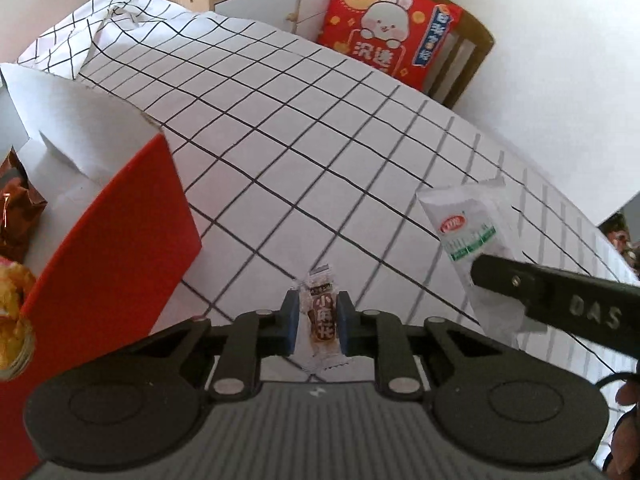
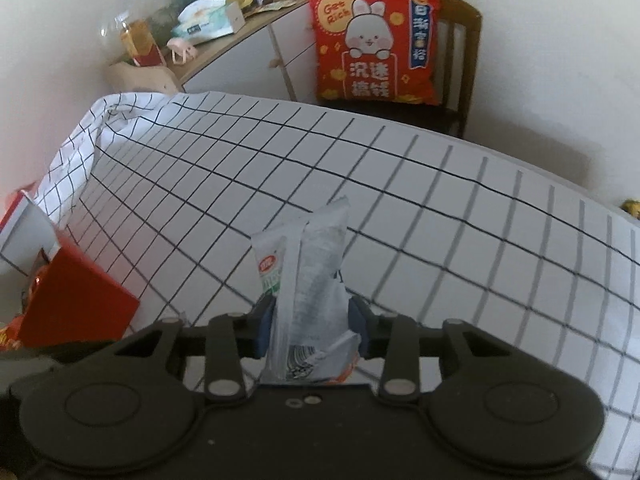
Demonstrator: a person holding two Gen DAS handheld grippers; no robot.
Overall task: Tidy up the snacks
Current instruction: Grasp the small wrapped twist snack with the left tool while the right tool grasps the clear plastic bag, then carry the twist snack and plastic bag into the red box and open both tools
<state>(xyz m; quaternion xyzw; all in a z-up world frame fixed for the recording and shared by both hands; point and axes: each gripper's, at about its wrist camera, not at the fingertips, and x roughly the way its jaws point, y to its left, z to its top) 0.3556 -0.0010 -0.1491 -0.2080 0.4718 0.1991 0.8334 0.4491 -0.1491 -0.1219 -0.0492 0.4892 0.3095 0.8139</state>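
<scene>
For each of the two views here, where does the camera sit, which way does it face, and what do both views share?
Left wrist: sits on the left gripper, looking down along its fingers at the checked tablecloth; gripper shut on a small brown snack packet; red box at left, right gripper at right.
Right wrist: sits on the right gripper, facing the same way; gripper shut on a white snack packet.
Shared: tablecloth, red box, red cushion on a chair, white packet.
</scene>
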